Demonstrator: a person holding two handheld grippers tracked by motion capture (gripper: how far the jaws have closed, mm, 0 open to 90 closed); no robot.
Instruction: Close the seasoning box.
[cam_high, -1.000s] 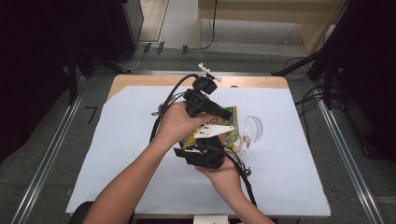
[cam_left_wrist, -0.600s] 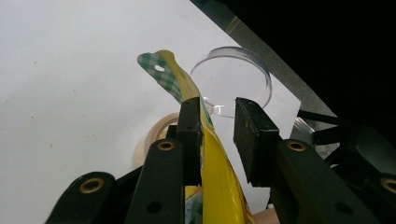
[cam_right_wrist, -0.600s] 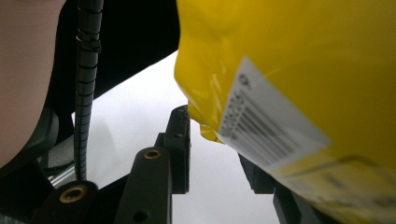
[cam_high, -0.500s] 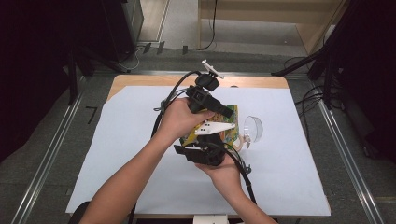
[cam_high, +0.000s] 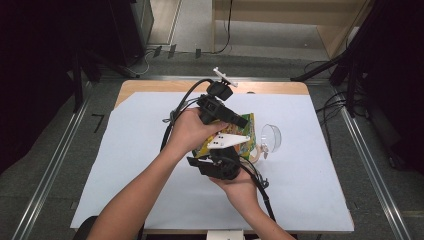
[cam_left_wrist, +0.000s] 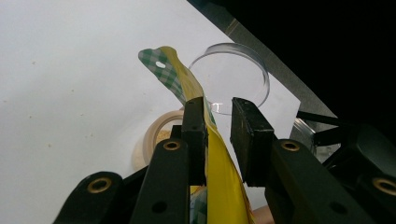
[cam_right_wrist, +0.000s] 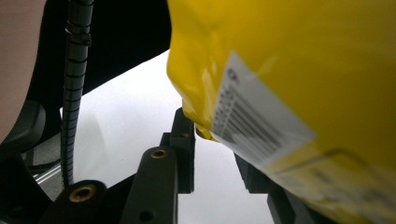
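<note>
Two grippers hold a yellow snack bag (cam_high: 240, 137) above the white table cover (cam_high: 125, 165). Left gripper (cam_left_wrist: 219, 119) has the bag's top edge between parted jaws, only one pad touching. Right gripper (cam_right_wrist: 215, 140) appears to clamp the bag's lower corner. A clear dish (cam_left_wrist: 233, 77) waits just beyond, empty; the bag looks unopened, so pouring remains.

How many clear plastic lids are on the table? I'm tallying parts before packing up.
1: a clear lid on the white table cover, right of the yellow bag, beside the small round container. Others may hide under the hands.
</note>
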